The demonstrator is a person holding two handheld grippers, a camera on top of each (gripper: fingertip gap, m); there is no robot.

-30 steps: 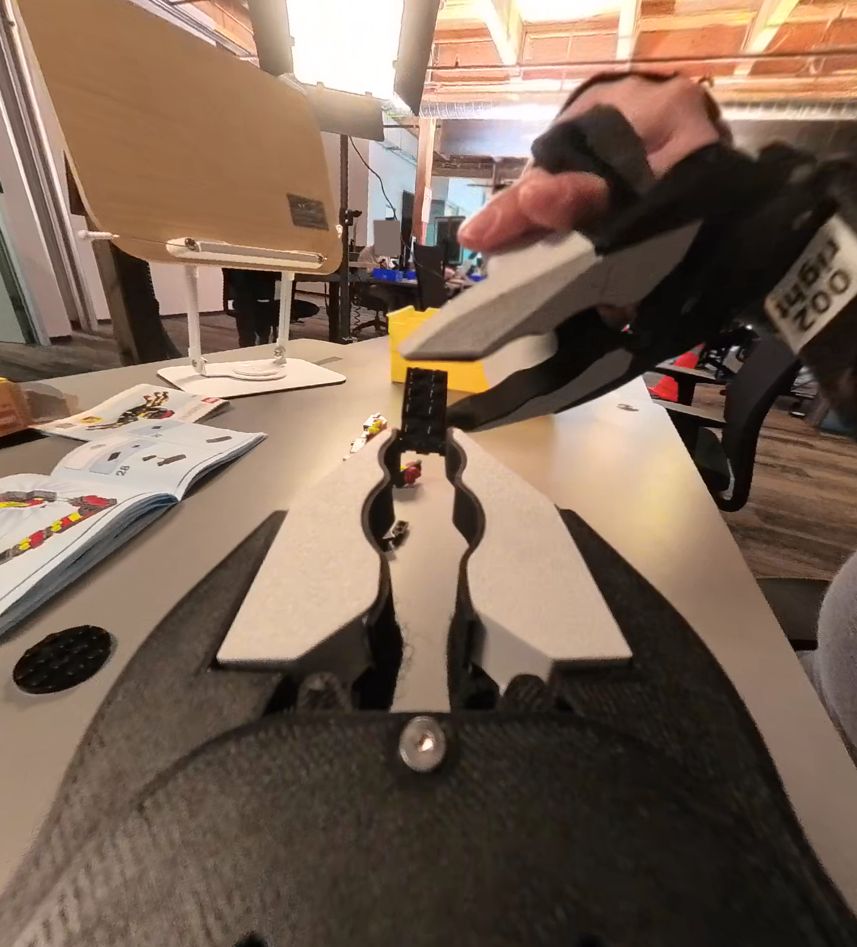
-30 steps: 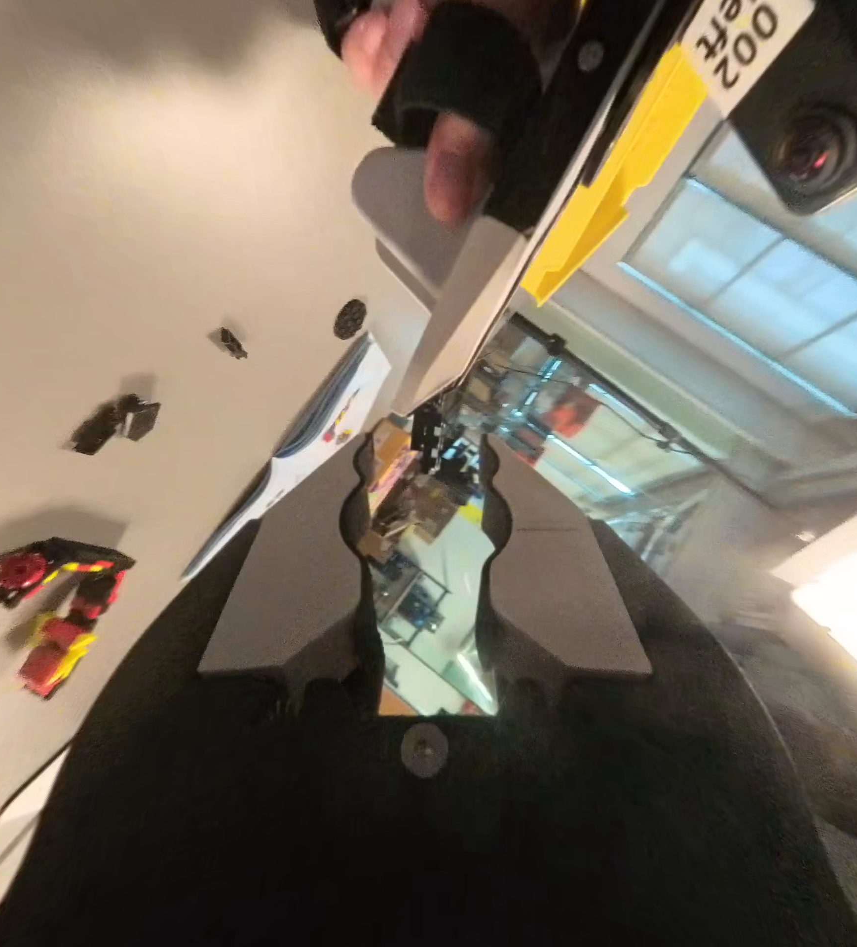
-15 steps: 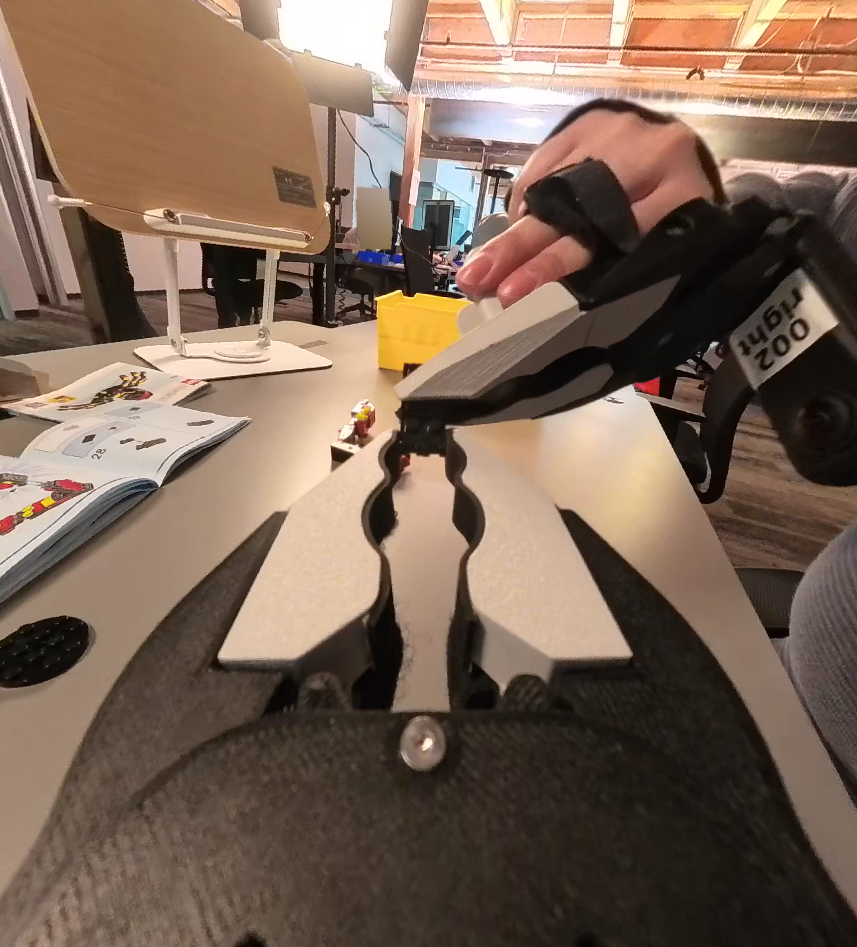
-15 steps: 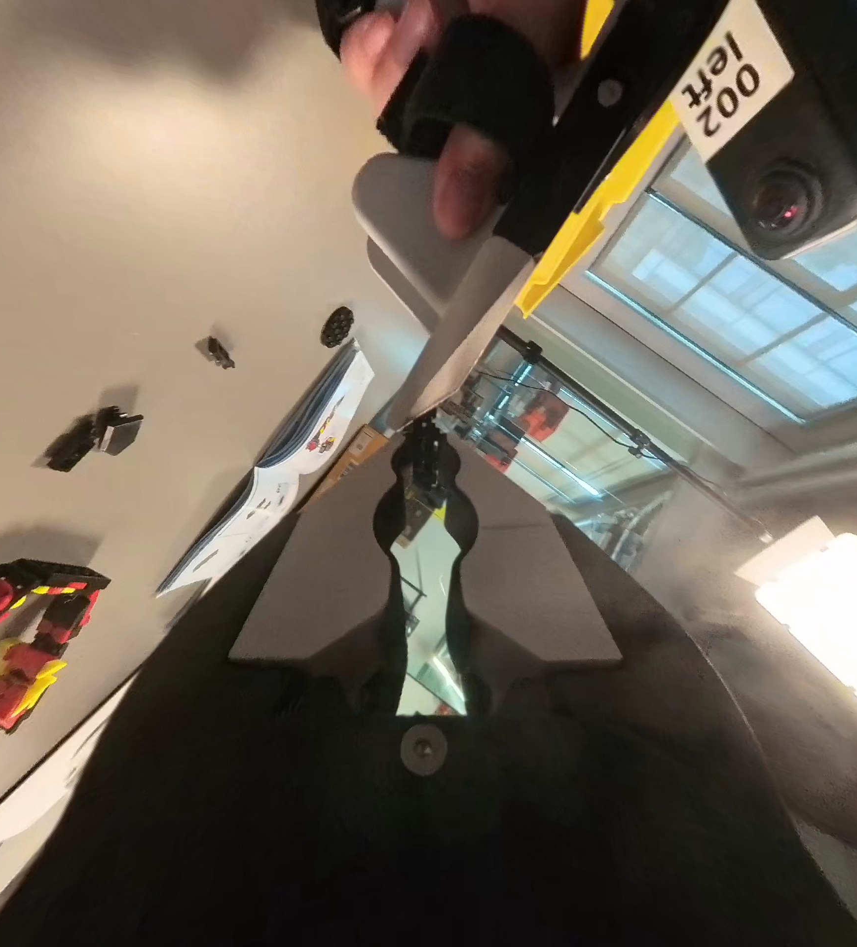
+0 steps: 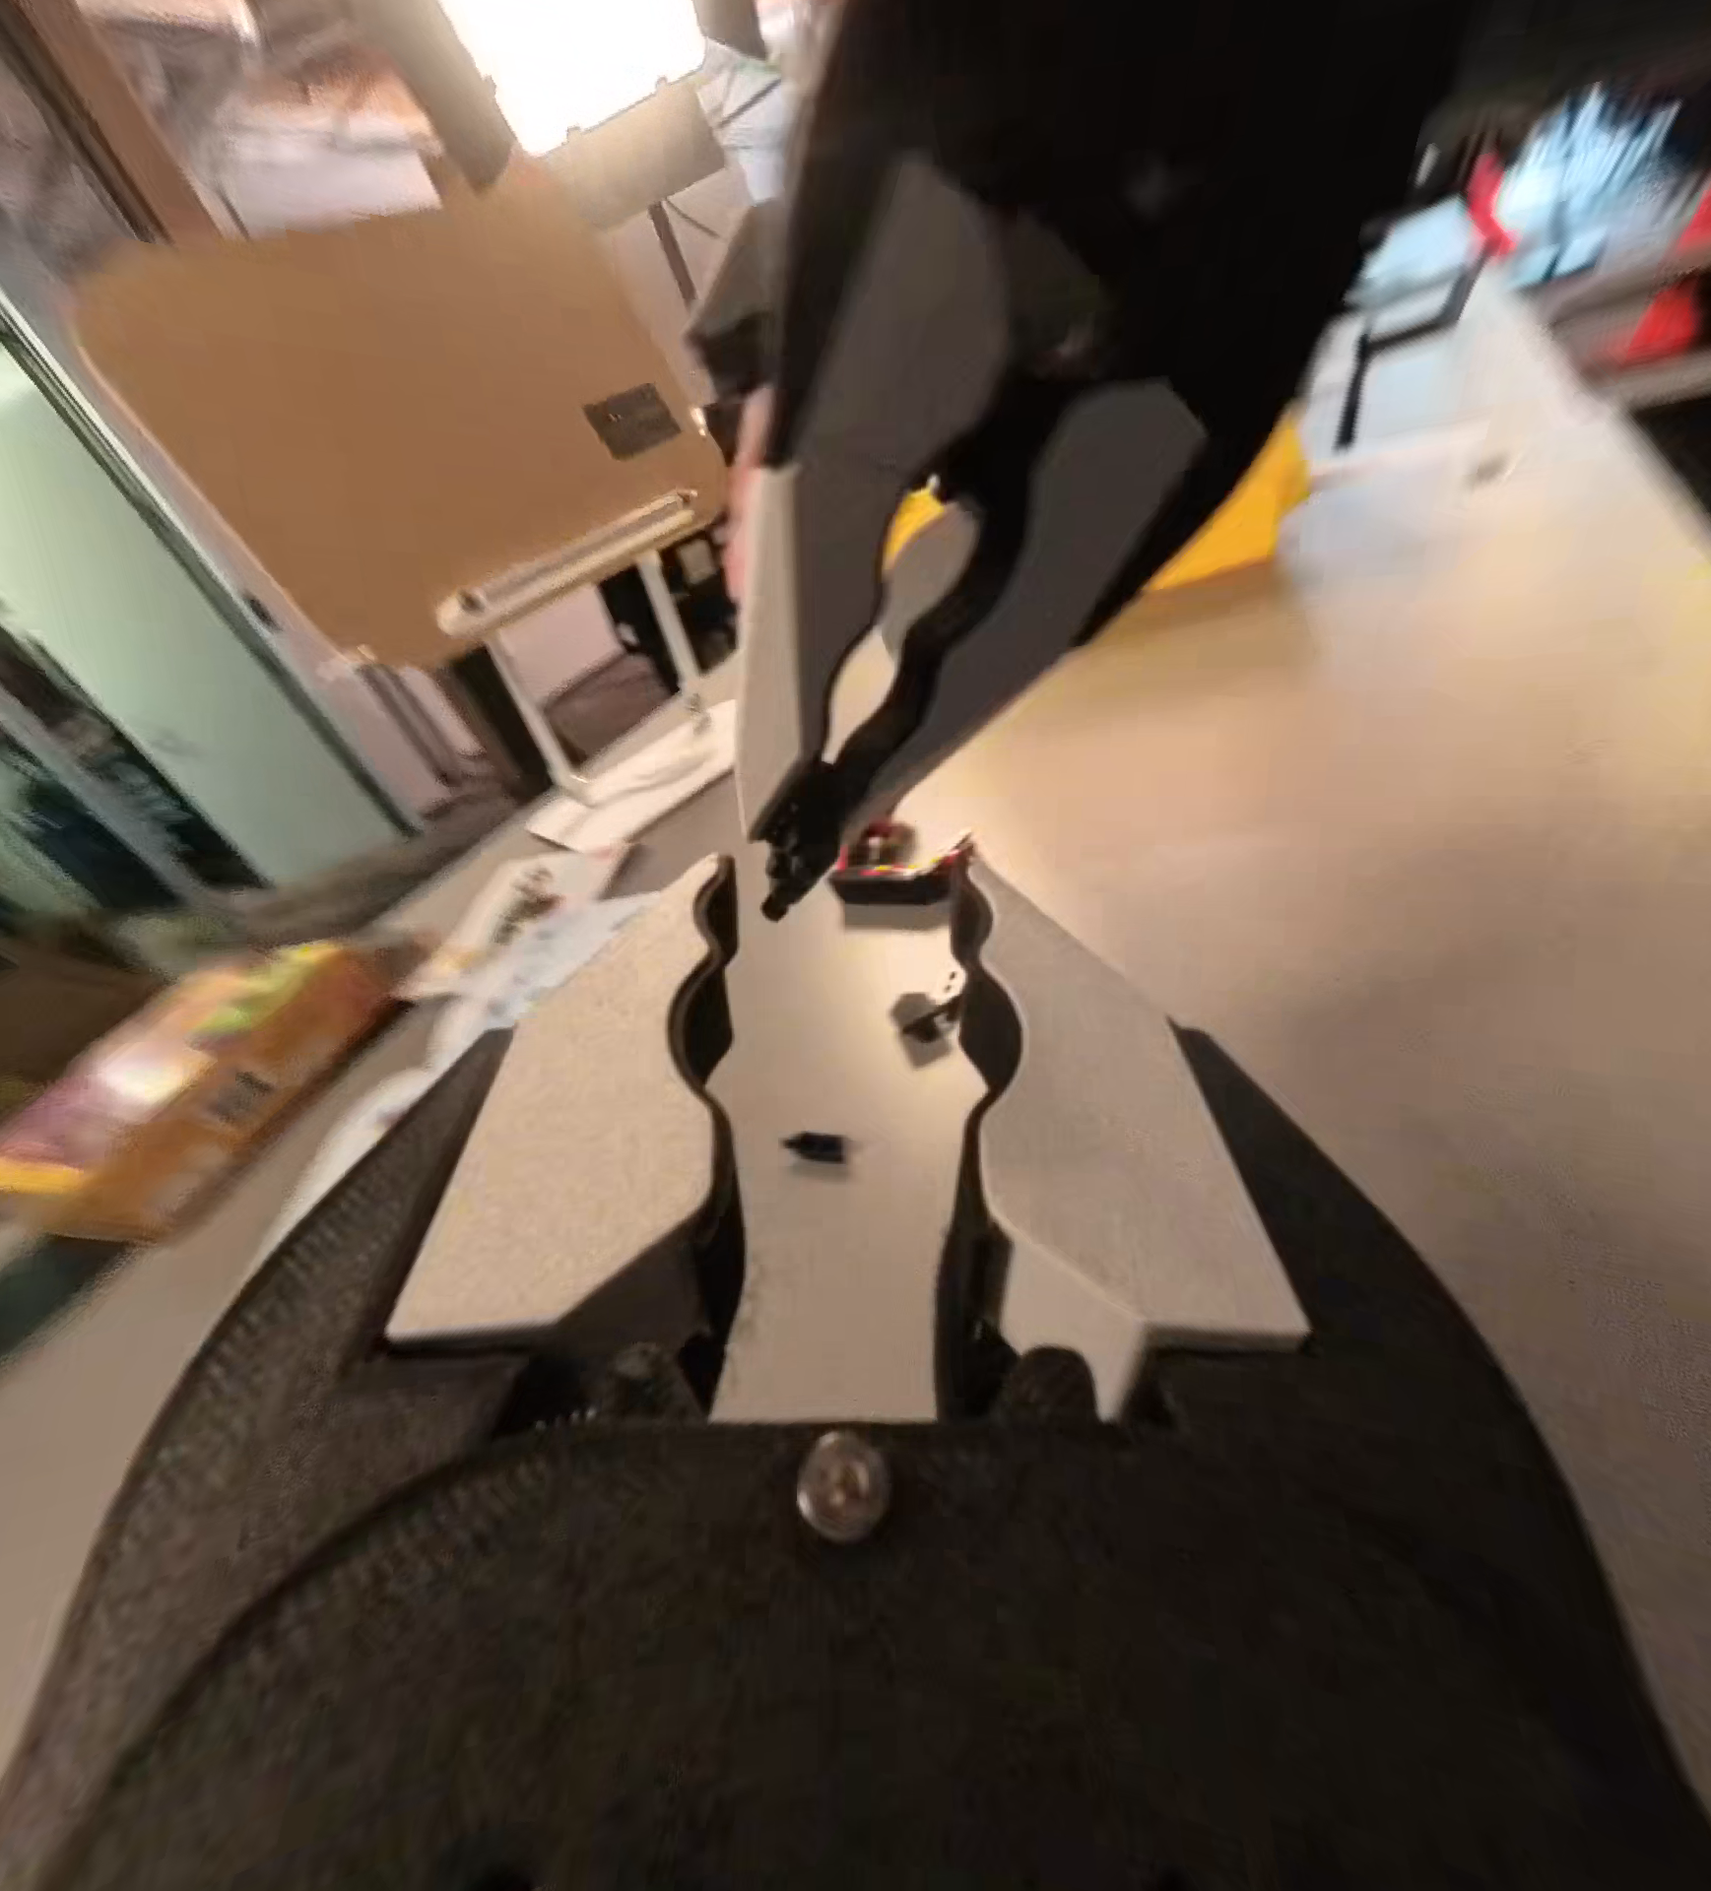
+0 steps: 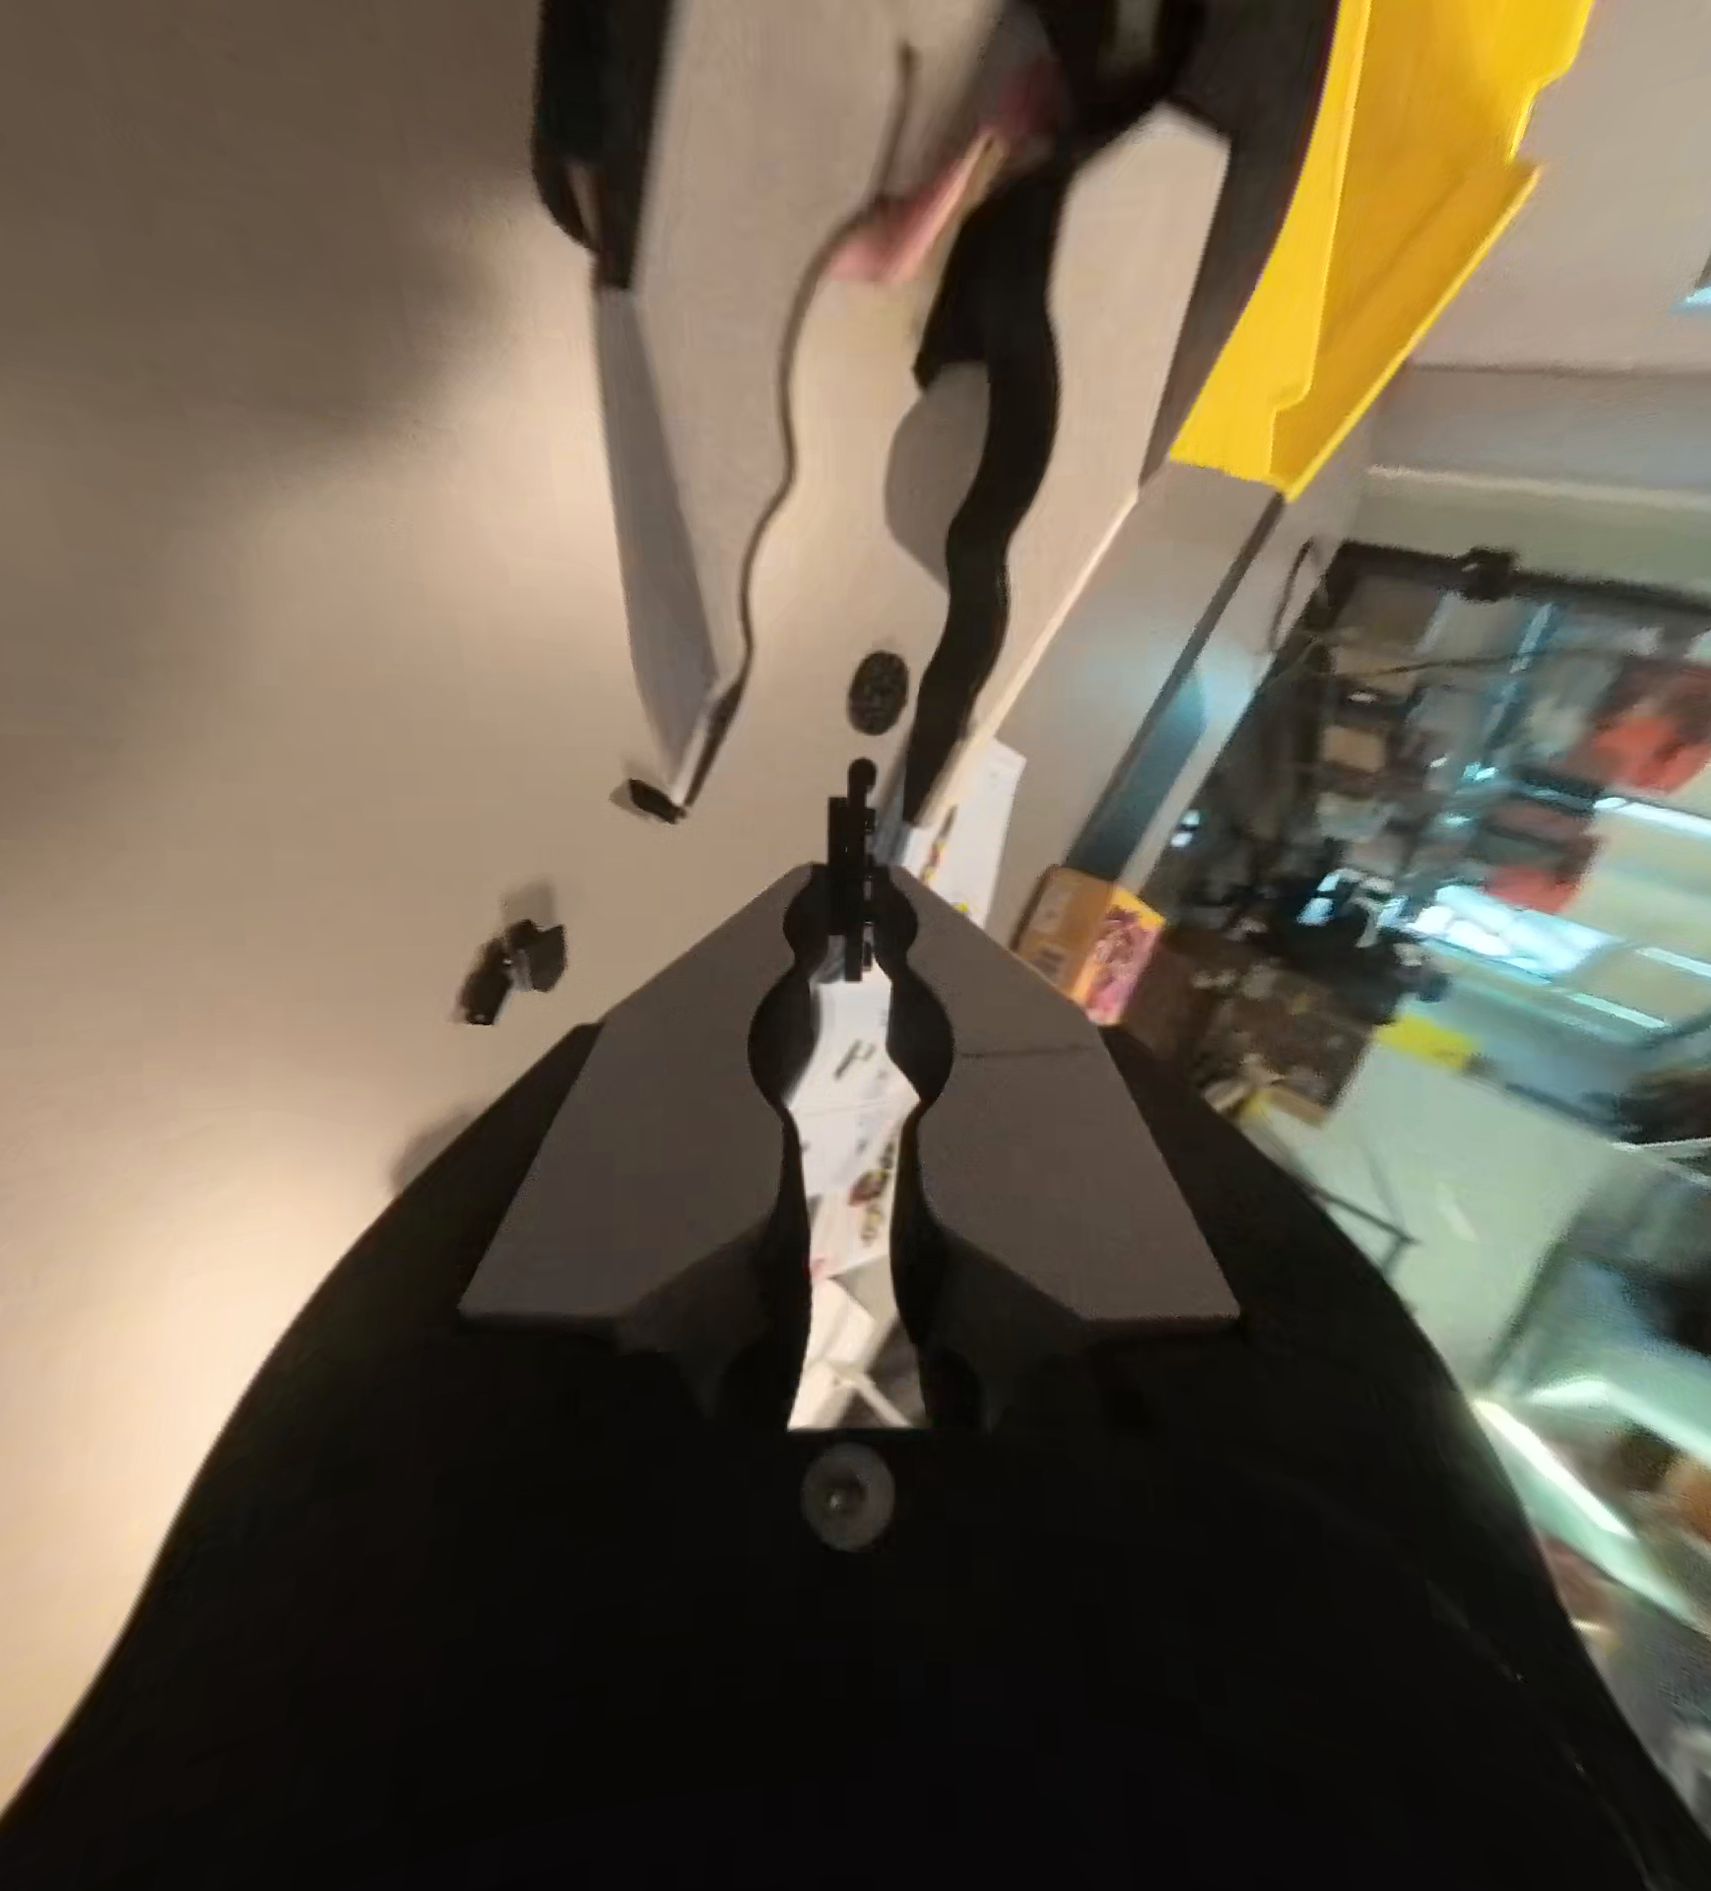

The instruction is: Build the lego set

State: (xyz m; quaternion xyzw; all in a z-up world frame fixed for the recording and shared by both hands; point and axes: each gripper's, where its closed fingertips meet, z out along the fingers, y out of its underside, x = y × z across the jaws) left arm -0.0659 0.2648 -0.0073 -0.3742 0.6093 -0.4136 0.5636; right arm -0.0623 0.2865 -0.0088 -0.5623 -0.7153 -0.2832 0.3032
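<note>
My right gripper (image 6: 851,888) is shut on a small black lego assembly (image 6: 849,849) that sticks out past its tips. In the left wrist view it comes down from above (image 5: 815,803) with the black assembly (image 5: 795,849) just in front of my left gripper (image 5: 846,882). My left gripper is open and empty, and it also shows in the right wrist view (image 6: 800,773). A red and black partial build (image 5: 897,870) sits on the table beyond the left fingertips. Two small black pieces (image 5: 815,1144) (image 5: 928,1008) lie on the table between the left fingers.
The grey table (image 5: 1342,921) holds an open instruction booklet (image 5: 544,931), an orange box (image 5: 175,1085), a wooden book stand (image 5: 370,409) and a yellow bin (image 5: 1230,512). A round black piece (image 6: 880,691) and loose black pieces (image 6: 513,967) lie on the table. My left and right fingertips are right by each other.
My left gripper has opened, let go of the black assembly and drawn back. My right gripper has closed on it and turned. Both views are blurred by motion.
</note>
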